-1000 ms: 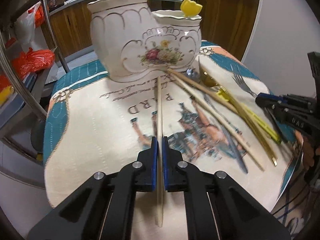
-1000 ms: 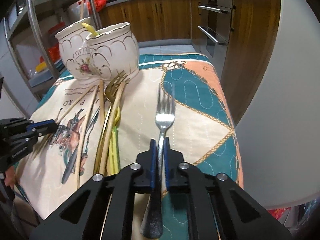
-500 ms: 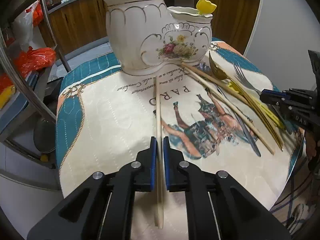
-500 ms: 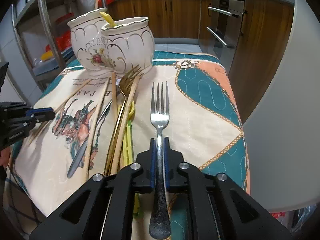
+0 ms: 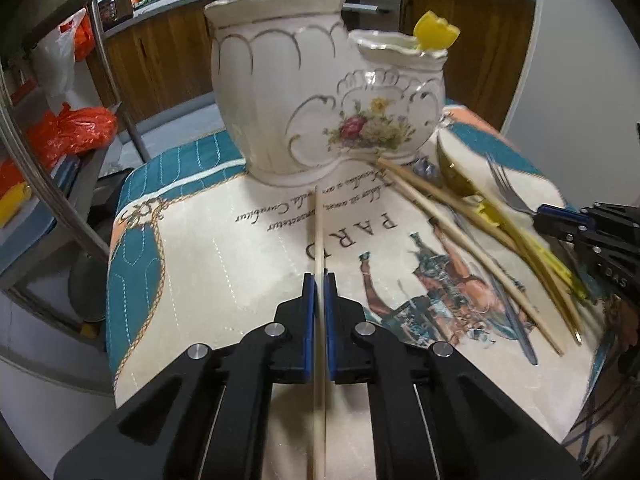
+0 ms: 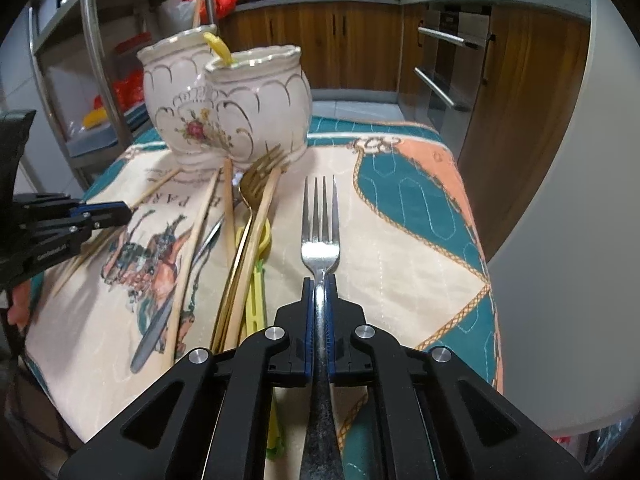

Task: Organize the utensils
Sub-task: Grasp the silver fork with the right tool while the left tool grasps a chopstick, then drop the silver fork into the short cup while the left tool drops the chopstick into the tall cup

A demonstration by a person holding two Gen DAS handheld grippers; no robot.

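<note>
My left gripper has its jaws closing on a wooden chopstick, which points at the cream two-pot ceramic holder. A chopstick stands in the taller pot and a yellow utensil in the lower one. In the right wrist view my right gripper has its jaws closing on the neck of a silver fork, tines toward the holder. Each gripper shows at the edge of the other's view: the right gripper and the left gripper.
Between the grippers lie loose chopsticks, a gold fork, a yellow plastic utensil and a knife on the printed cloth. A metal rack stands left; the table edge drops off at the right.
The chopstick's tip has drawn back from the holder's base. The fork has straightened in the right gripper, with its tines off the cloth. Both views have shifted slightly toward the holder.
</note>
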